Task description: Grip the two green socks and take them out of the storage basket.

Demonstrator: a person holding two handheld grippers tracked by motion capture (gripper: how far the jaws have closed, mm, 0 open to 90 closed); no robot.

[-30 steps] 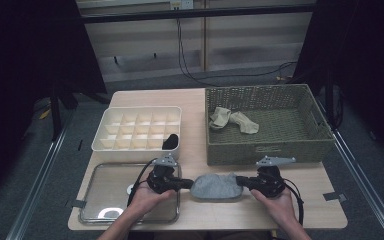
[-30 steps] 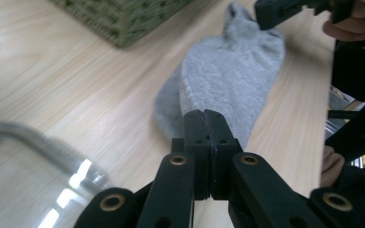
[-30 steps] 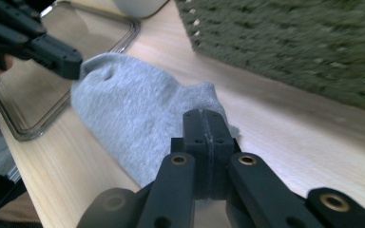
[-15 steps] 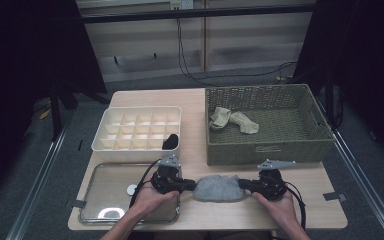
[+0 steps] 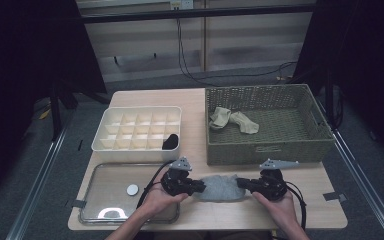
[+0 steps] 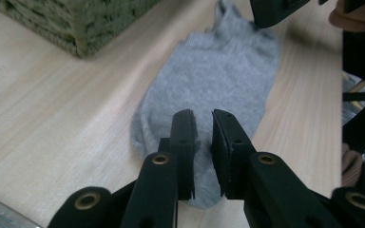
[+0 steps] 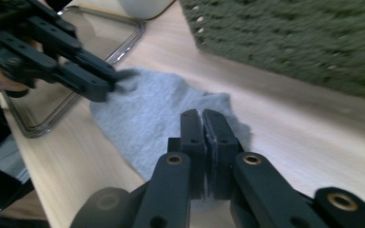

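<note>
The grey sock (image 5: 221, 187) lies flat on the worktop (image 5: 200, 105) as before. The right gripper (image 7: 203, 118) pinches one end — the left gripper (image 6: 203, 121) has let go, jaws slightly apart.

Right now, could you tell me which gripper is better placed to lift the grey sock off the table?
Probably the right gripper: its jaws look pressed shut on the grey sock at its end. The left gripper has a slight gap between its jaws above the other end, so its hold looks looser.

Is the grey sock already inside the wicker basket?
No, the grey sock lies flat on the table, in front of the wicker basket.
</note>
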